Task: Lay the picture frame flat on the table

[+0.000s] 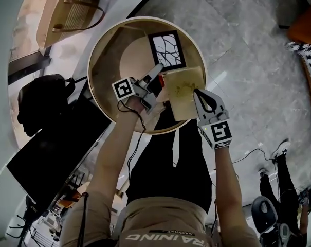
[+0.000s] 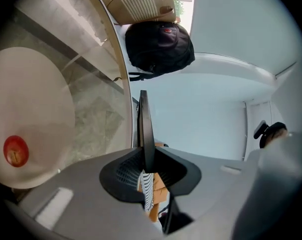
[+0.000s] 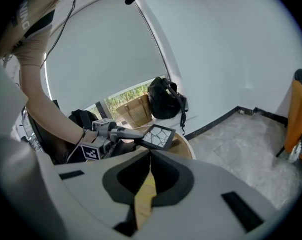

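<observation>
Left gripper (image 1: 158, 69) jaws clamp the picture frame's (image 1: 167, 49) near corner over the round table's (image 1: 101, 71) far side. Right gripper (image 1: 197, 93) jaws pinch a tan board (image 1: 182, 89). Frame-table contact unclear.

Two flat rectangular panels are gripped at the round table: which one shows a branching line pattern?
The black-edged picture frame, gripped by the left tongs. The tan panel in the right tongs has no such lines.
</observation>
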The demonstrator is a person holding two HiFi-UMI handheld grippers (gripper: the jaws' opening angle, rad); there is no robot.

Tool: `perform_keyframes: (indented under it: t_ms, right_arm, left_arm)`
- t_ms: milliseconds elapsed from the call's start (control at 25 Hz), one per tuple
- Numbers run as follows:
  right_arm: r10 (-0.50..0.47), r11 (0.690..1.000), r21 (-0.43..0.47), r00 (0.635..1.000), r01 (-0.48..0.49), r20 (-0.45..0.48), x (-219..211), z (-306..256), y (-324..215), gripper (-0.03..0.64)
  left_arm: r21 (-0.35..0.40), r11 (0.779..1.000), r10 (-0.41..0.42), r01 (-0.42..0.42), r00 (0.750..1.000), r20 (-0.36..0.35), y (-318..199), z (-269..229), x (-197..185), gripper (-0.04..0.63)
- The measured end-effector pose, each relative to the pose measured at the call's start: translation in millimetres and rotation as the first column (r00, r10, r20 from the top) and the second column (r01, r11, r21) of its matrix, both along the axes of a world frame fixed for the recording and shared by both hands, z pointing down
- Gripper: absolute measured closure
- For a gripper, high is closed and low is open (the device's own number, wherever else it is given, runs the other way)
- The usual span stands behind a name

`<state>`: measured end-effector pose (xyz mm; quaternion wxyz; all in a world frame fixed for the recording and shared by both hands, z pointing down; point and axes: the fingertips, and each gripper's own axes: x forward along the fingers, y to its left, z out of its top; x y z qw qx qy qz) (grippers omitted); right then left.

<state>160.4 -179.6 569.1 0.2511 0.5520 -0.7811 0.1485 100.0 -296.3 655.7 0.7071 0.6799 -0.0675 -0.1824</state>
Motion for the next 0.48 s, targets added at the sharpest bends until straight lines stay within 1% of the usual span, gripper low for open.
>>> perform_keyframes:
  t_ms: [160, 320, 480]
  right_arm:
    - [0.001, 1.0, -0.004, 1.0, -0.001, 0.002, 2, 8, -9, 0.609]
    - [0.016, 1.0, -0.013, 1.0, -0.016, 0.016, 4, 16, -14, 0.609]
    - [0.017, 1.0, -0.024, 1.0, -0.016, 0.016, 5, 22, -20, 0.609]
  left_arm:
    - [-0.021, 1.0, -0.005, 0.005, 1.0, 0.002, -2, 13, 4, 0.518]
    - [-0.013, 1.0, -0.005, 0.005, 1.0, 0.011, -2, 22, 7, 0.518]
    - [-0.002, 1.0, 0.016, -0.016, 0.998, 0.061, -2, 31, 13, 0.518]
